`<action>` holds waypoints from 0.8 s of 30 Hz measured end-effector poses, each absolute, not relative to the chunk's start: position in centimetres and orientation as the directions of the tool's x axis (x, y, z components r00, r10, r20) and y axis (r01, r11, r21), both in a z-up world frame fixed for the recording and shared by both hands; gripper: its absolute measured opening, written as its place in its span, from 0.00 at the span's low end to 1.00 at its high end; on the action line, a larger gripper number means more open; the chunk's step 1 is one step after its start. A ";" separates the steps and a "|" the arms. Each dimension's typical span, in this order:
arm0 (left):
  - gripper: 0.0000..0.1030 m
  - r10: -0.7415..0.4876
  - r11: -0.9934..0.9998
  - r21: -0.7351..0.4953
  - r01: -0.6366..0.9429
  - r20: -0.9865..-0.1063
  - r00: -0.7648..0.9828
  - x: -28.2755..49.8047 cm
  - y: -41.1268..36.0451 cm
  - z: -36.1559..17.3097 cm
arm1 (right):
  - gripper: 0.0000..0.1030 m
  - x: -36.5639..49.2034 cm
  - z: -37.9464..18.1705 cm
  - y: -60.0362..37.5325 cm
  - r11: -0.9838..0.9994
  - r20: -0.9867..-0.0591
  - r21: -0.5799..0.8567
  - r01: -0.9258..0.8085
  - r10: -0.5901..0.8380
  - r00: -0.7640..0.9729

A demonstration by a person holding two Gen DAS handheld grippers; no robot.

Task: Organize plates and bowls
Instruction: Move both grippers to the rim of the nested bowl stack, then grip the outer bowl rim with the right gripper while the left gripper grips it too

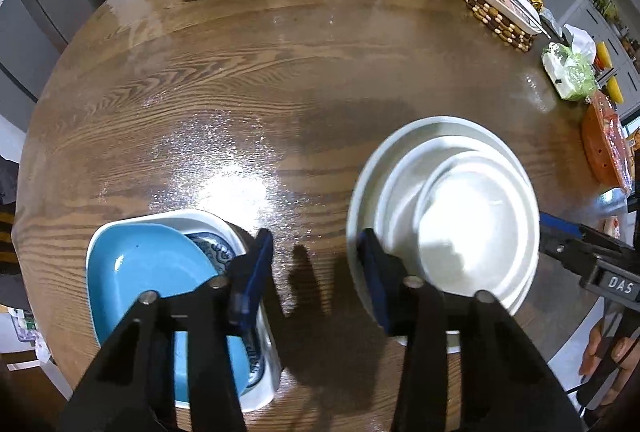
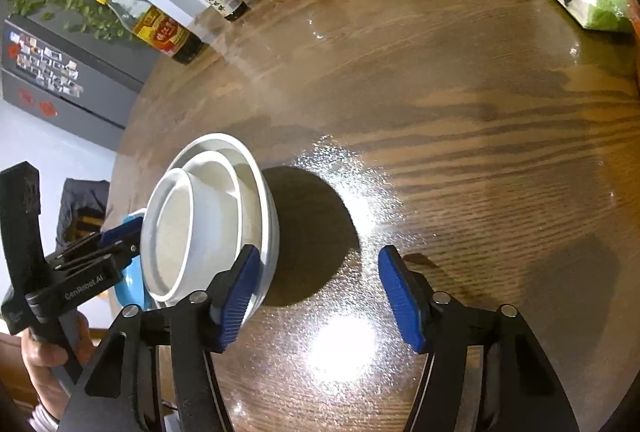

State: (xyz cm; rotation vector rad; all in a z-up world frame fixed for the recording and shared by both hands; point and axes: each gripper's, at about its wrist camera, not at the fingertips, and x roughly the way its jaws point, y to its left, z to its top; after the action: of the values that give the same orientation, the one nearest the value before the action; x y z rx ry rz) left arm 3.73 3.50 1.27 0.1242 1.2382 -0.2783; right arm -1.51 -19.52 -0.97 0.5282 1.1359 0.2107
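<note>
Both hand-held grippers hang over the wooden table [image 1: 280,79] with nothing between their blue pads. Left hand-held gripper [image 1: 316,276] stands open above bare wood, between the blue dish [image 1: 148,272] nested in a white dish and the stack of white bowls [image 1: 460,216]. Right hand-held gripper [image 2: 314,296] is open too, just right of that stack, its left pad in front of the bowls' rim.

Overhead light throws harsh glare on your glossy table [image 2: 460,103]. Shadows fall dark and sharp. Fisheye bends the edges; the white bowls [image 1: 460,216] look motion-blurred.
</note>
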 end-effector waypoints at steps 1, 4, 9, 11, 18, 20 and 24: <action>0.31 -0.140 0.959 -0.053 0.278 -0.942 0.304 3.6 3.3 1.3 | 0.51 -1.5 -0.9 -19.4 0.855 -0.798 0.510 0.093 0.430 0.422; 0.12 -0.142 0.957 -0.047 0.288 -0.937 0.318 3.4 2.6 1.4 | 0.44 -1.4 -0.6 -19.0 0.859 -0.792 0.506 0.070 0.431 0.433; 0.04 -0.116 0.959 -0.011 0.283 -0.927 0.356 3.1 1.8 1.4 | 0.28 -1.2 -0.1 -18.5 0.866 -0.785 0.499 0.028 0.437 0.440; 0.04 -0.122 0.963 -0.023 0.269 -0.925 0.360 3.2 2.0 1.3 | 0.22 -1.1 0.1 -18.2 0.868 -0.782 0.497 0.012 0.442 0.440; 0.04 -0.108 0.967 -0.007 0.254 -0.915 0.388 2.9 1.8 1.3 | 0.14 -0.6 0.5 -17.4 0.887 -0.792 0.462 -0.025 0.425 0.438; 0.04 -0.108 0.968 -0.008 0.251 -0.914 0.391 2.9 1.9 1.3 | 0.14 -0.6 0.5 -17.4 0.888 -0.793 0.458 -0.029 0.424 0.437; 0.04 -0.099 0.970 0.001 0.243 -0.911 0.400 2.7 1.8 1.3 | 0.14 -0.5 0.5 -17.4 0.889 -0.793 0.457 -0.038 0.426 0.435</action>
State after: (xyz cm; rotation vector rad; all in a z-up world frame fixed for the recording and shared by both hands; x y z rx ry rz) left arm 2.72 1.80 1.33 0.1416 1.1401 -0.2176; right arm -0.53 -17.43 0.54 0.4027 1.0896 0.2988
